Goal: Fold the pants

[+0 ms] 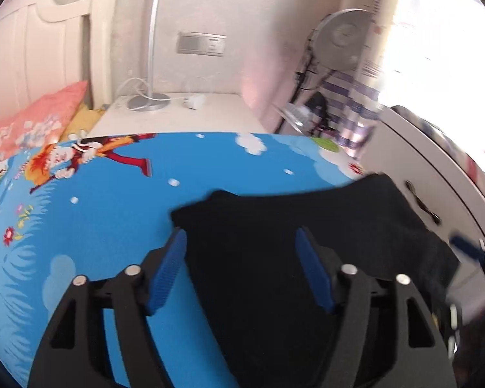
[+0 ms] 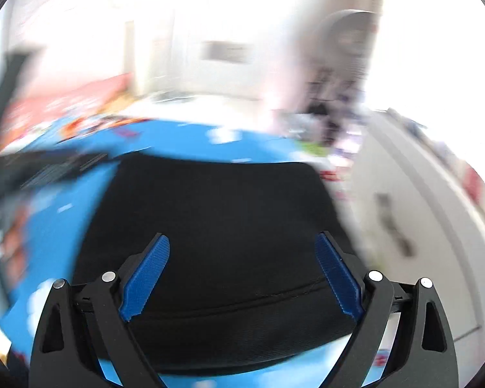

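Observation:
The black pants (image 1: 307, 220) lie in a flat folded bundle on the blue cartoon-print bed sheet (image 1: 113, 226). My left gripper (image 1: 241, 237) hovers over the bundle's left part, its blue pads wide apart and open, with cloth below them but none pinched. A blue finger of the other gripper (image 1: 465, 245) shows at the right edge. In the blurred right wrist view, the pants (image 2: 216, 210) fill the middle. My right gripper (image 2: 242, 239) stands open above them, holding nothing. The left gripper (image 2: 32, 168) is a dark smear at the left.
A white nightstand (image 1: 184, 119) with a silver lamp (image 1: 152, 64) and a charger stands behind the bed. A pink pillow (image 1: 32, 123) lies at the left by the headboard. A fan (image 1: 342, 38) and a white cabinet (image 1: 420, 168) stand to the right.

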The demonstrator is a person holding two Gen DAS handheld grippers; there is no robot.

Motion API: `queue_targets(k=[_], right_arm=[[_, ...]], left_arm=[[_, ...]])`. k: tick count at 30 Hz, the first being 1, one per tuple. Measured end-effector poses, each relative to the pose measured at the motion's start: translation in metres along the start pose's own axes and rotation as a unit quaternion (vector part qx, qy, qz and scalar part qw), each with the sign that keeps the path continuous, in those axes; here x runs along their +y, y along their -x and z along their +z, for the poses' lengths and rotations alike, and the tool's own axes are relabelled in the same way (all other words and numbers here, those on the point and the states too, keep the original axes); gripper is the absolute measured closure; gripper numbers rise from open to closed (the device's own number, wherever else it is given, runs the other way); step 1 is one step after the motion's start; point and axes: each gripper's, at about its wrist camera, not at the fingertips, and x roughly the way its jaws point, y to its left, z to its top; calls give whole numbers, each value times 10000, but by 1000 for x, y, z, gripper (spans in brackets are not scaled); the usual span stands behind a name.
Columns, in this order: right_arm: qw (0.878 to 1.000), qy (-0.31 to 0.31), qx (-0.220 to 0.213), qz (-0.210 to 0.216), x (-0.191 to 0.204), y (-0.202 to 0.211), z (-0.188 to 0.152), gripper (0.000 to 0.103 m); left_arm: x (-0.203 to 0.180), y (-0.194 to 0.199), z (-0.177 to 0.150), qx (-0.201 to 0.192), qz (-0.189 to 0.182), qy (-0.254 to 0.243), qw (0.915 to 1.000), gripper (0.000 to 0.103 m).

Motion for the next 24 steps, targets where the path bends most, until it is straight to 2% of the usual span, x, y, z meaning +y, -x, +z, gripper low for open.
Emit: queue_targets(k=[2, 4, 6, 8, 10, 11, 12, 13, 14, 18, 21, 24], right_arm=[[9990, -254, 239, -282, -25, -15, -4, 15], [9962, -472, 558, -473, -46, -34, -14, 15], [9927, -709, 961, -171, -59, -56, -32, 16], [9914, -974, 875, 48, -66, -58, -42, 16], [9909, -1025, 866, 58, -66, -56, -45, 16], [9909, -1041, 850, 62, -65, -56, -46, 16], [9908, -1054, 844, 84, -66, -56, -47, 16], [9904, -1085, 848, 125, -67, -57, -48, 16], [9893, -1153, 868, 203, -70, -59, -49, 16], [9876, -1259, 878, 344, -72, -60, -51, 16], [9871, -1290, 874, 380, -74, -67, -48, 16], [9860, -1356, 857, 456, -75, -67, -50, 16]], left_arm=[[-21, 7, -10, 85, -354, 17, 9993, 24], [-50, 3, -6, 100, -518, -281, 9982, 19], [-78, -2, 2, -13, -476, -584, 9972, 11], [-107, -18, 21, -75, -712, -681, 9951, 4], [-132, -40, 38, 94, -550, -952, 9939, 5], [-145, -54, 46, 293, -482, -1056, 9928, 13], [-157, -69, 54, 495, -624, -1074, 9910, 22], [-167, -82, 59, 728, -744, -1054, 9890, 49], [-177, -94, 63, 913, -839, -1065, 9866, 72], [-214, -139, 62, 1337, -758, -1480, 9770, 85], [-220, -172, 47, 1631, -476, -1639, 9717, 86], [-219, -172, 42, 1558, -424, -1631, 9733, 86]])
